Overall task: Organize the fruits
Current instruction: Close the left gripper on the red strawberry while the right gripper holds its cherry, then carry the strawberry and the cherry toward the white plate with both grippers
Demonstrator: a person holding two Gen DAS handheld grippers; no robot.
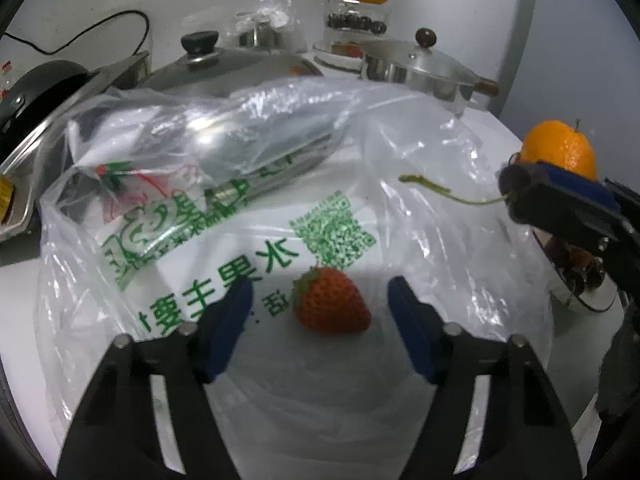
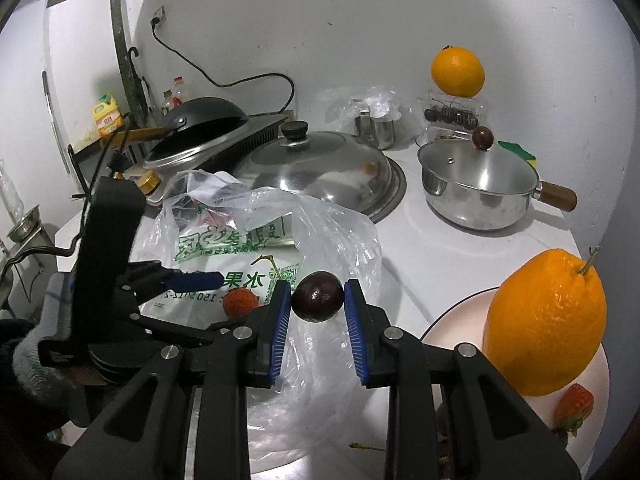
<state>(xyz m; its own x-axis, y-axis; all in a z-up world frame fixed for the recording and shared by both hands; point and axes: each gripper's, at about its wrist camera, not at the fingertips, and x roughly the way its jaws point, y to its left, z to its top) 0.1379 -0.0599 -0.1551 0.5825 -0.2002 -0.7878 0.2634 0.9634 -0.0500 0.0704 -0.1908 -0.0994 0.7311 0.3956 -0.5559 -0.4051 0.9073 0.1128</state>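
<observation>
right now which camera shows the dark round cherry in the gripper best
The right wrist view: the dark round cherry sits centred between the right gripper's blue pads, unobstructed. The left wrist view shows it only at the edge, mostly hidden, with its green stem.

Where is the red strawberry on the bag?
In the left wrist view, the red strawberry lies on the clear plastic bag, between the open left hand-held gripper's blue fingers.

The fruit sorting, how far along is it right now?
Done: an orange and a strawberry sit on the plate. In hand: the right hand-held gripper grips a cherry. Left: a second strawberry on the plastic bag, between the open left hand-held gripper.
</observation>
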